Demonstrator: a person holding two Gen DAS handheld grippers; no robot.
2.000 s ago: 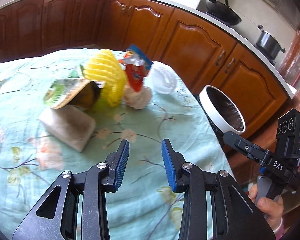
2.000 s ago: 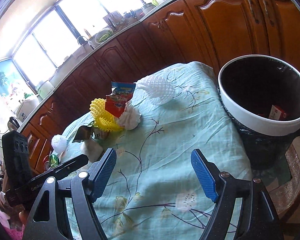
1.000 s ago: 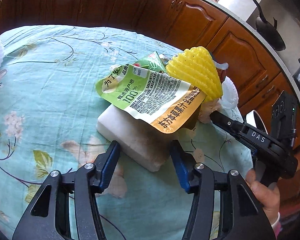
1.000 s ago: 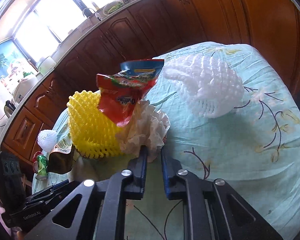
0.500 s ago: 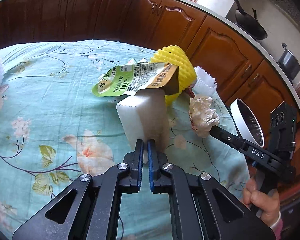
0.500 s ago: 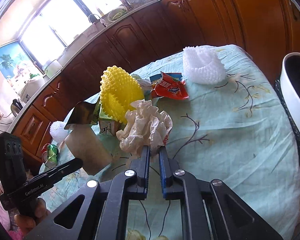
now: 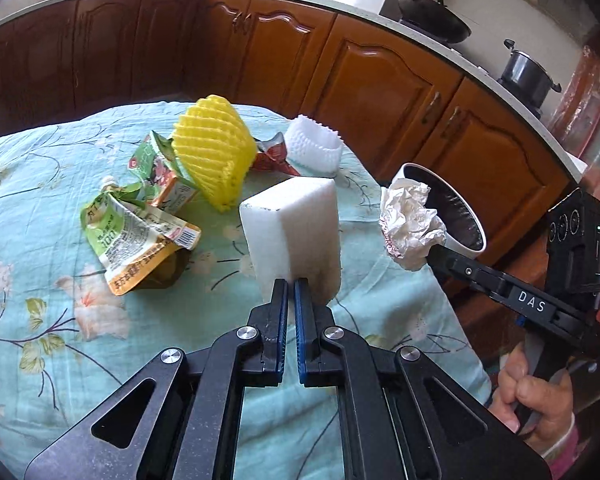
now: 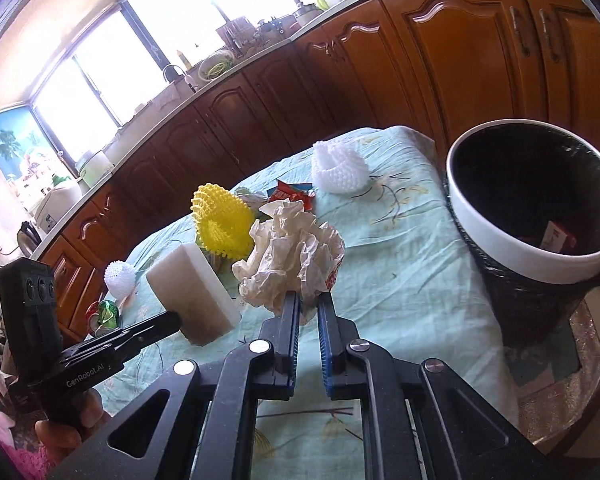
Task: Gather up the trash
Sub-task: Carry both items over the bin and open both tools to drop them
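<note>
My left gripper [image 7: 291,286] is shut on a white foam block [image 7: 294,232] and holds it upright above the tablecloth; the block also shows in the right wrist view [image 8: 192,292]. My right gripper [image 8: 308,300] is shut on a crumpled white paper wad [image 8: 292,256], which in the left wrist view [image 7: 410,224] hangs near the trash bin [image 7: 460,216]. The white-rimmed bin with a black liner [image 8: 512,248] stands beside the table's right edge.
On the floral tablecloth [image 7: 60,320] lie a yellow foam net [image 7: 212,152], a green juice pouch [image 7: 136,240], a small green carton [image 7: 160,176], a red wrapper [image 7: 274,156] and a white foam net [image 7: 314,148]. Wooden cabinets run behind. Another white net [image 8: 120,276] sits far left.
Both grippers have lifted their loads and drawn back from the pile. The paper wad has moved toward the bin. The green pouch has slid off the block onto the cloth.
</note>
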